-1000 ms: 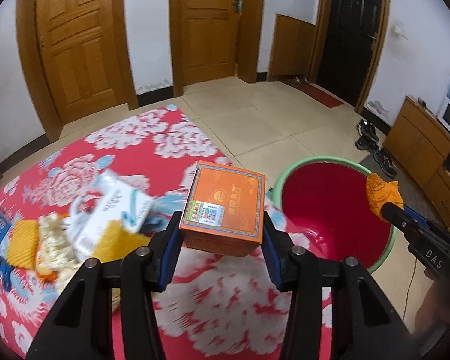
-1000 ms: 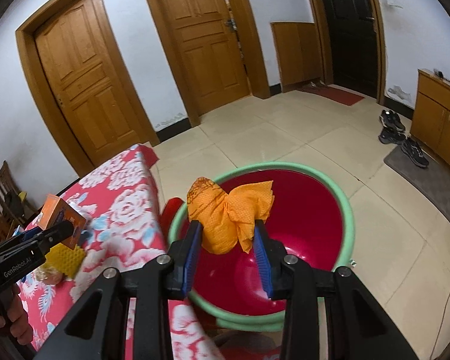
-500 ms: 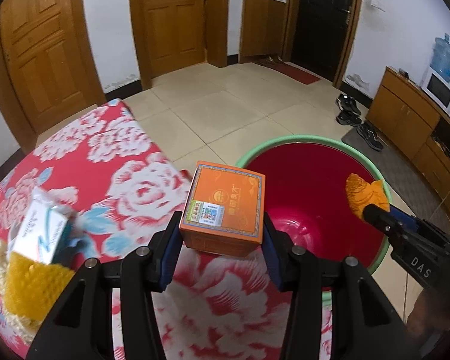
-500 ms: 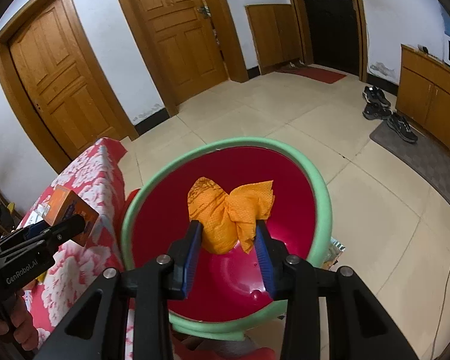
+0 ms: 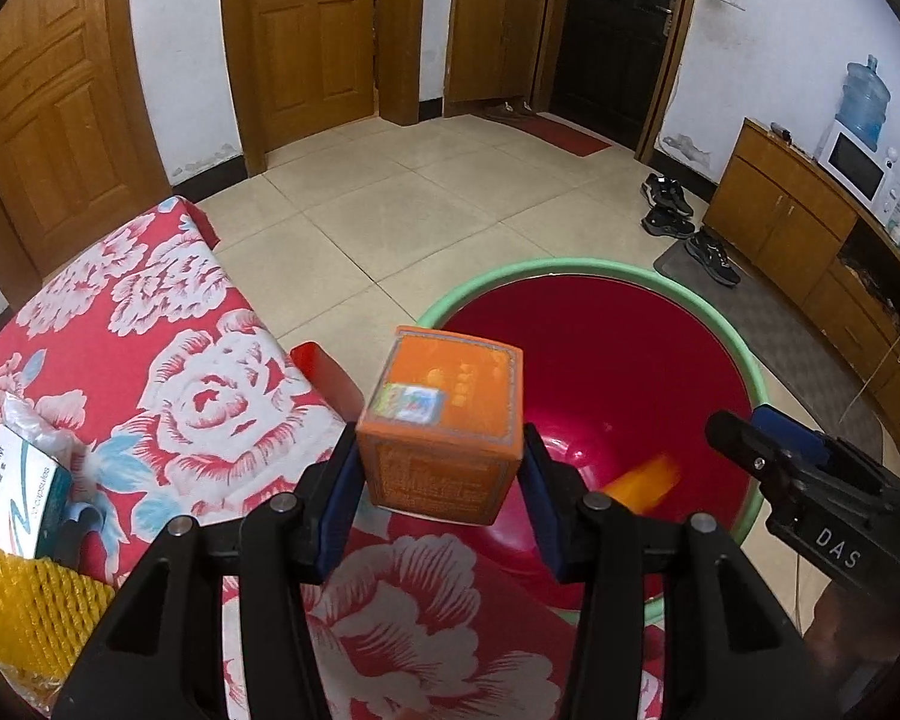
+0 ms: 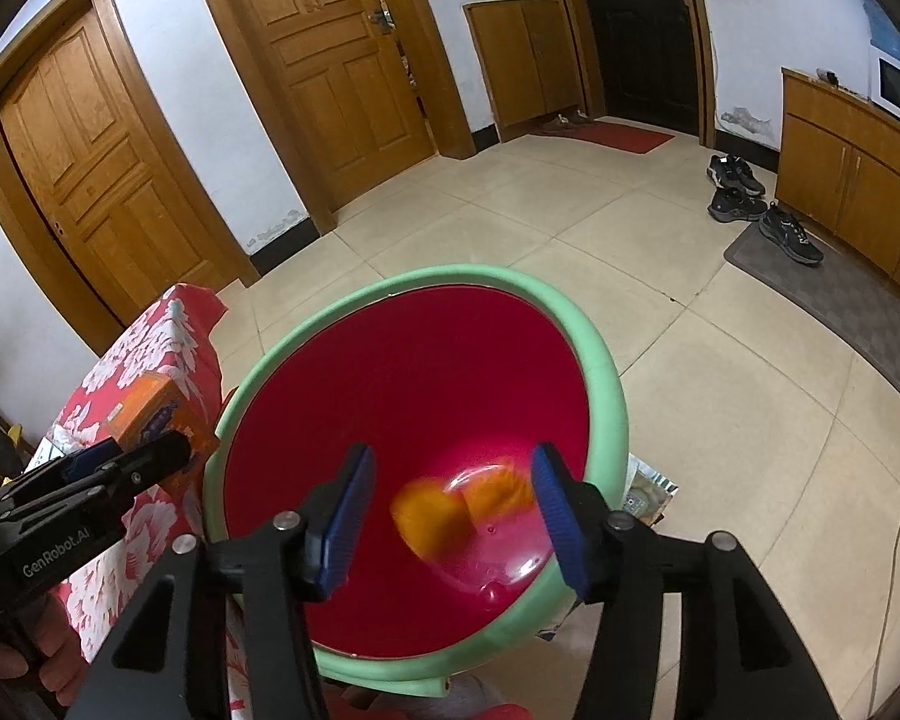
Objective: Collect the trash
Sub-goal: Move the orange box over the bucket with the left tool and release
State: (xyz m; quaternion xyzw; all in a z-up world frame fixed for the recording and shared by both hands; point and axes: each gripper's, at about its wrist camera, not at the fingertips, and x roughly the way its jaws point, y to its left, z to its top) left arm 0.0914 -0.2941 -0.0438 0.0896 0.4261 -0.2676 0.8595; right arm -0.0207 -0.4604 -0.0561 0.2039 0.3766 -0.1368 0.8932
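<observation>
**Both loads going into the basin**

Fingers first: my right gripper (image 6: 447,507) has just been opening, and its pads (image 6: 345,519) now stand wide with nothing pressed between them. Beyond them the orange netting wad (image 6: 450,510) is a blur low inside the red basin (image 6: 603,372), apparently falling free. My left gripper (image 5: 438,507) has also just been opening, and the orange box (image 5: 444,426) sits between its pads (image 5: 336,510). The box is blurred and tipped, so I judge it is slipping loose rather than clamped.

Step in hand, as I read it: release over the basin. The box hangs near the basin's near rim, over the edge of the floral tablecloth (image 5: 150,348), so the drop could clip the rim. Next I would pull both grippers back to the table for the white carton (image 5: 15,495) and yellow foam net (image 5: 24,612).

Its labelled top faces the camera, tilted; its long axis I can't tell, foreshortened as it is.
</observation>
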